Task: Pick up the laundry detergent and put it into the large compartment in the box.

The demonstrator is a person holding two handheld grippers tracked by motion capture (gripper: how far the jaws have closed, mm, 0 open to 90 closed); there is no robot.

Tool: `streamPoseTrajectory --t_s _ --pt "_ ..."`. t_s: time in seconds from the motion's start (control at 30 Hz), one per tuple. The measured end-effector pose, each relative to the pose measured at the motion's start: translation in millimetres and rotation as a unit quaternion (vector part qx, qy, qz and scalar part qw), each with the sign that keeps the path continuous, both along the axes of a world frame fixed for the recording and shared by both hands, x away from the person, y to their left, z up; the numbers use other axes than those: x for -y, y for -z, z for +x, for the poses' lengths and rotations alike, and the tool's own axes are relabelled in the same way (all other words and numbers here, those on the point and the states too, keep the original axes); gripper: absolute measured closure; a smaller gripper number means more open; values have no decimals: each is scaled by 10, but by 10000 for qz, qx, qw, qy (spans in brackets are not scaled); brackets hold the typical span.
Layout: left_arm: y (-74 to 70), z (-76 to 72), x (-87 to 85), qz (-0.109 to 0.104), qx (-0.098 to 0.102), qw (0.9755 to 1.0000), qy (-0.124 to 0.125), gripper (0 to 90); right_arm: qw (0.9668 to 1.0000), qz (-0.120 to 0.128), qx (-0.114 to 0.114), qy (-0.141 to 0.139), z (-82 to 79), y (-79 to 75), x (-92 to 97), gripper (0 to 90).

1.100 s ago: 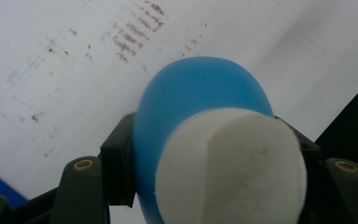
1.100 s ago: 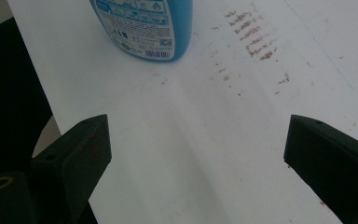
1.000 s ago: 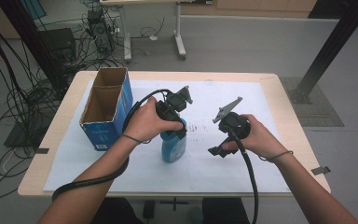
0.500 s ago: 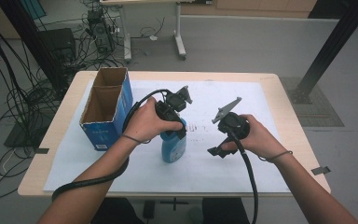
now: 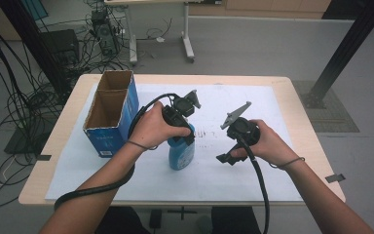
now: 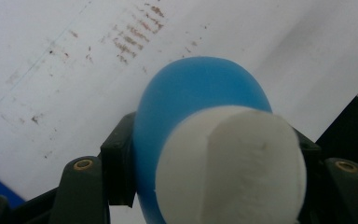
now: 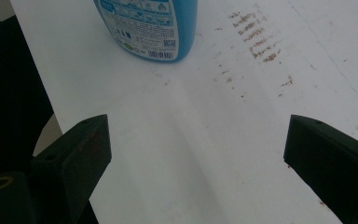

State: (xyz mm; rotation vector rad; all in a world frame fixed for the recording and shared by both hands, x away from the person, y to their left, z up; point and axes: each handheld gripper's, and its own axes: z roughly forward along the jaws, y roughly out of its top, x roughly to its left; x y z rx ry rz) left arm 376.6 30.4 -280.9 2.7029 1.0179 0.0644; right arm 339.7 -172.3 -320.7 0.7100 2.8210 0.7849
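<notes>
A blue bottle (image 5: 181,153) with a white cap (image 6: 230,165) stands upright on the white sheet near the table's middle. My left gripper (image 5: 179,127) comes down on its top and is shut on it; in the left gripper view the jaws press the blue bottle (image 6: 191,100) from both sides. The bottle's labelled base (image 7: 151,28) rests on the sheet in the right gripper view. To the bottle's right my right gripper (image 5: 230,155) hangs above the sheet, open, its jaws wide apart with nothing between them (image 7: 196,154).
An open blue cardboard box (image 5: 111,112) with two compartments stands at the table's left. The white sheet (image 5: 253,170) carries brown smudges (image 7: 256,35) right of the bottle. Cables trail from both grippers toward the front edge. Beyond the table are floor cables and a desk leg.
</notes>
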Motion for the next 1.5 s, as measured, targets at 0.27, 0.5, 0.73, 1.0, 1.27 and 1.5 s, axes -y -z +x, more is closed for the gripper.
streamPoseTrajectory --t_s 0.27,0.5,0.73,1.0,1.27,1.5 --pt "0 -6 3 19 20 10000 14 372 10000 18 -16 13 2 5 6 70" --pt "-3 -7 9 56 29 10000 38 372 10000 20 -22 12 5 8 4 70" --pt "-3 -9 8 50 36 10000 37 372 10000 20 -16 4 5 5 8 70" --pt "-4 -12 10 67 42 10000 50 372 10000 24 -13 9 2 5 2 70" --pt "-2 -11 5 43 41 10000 36 372 10000 18 -17 8 3 3 6 70" --pt "-1 -14 3 21 38 10000 31 373 10000 22 -30 10 6 10 0 70"
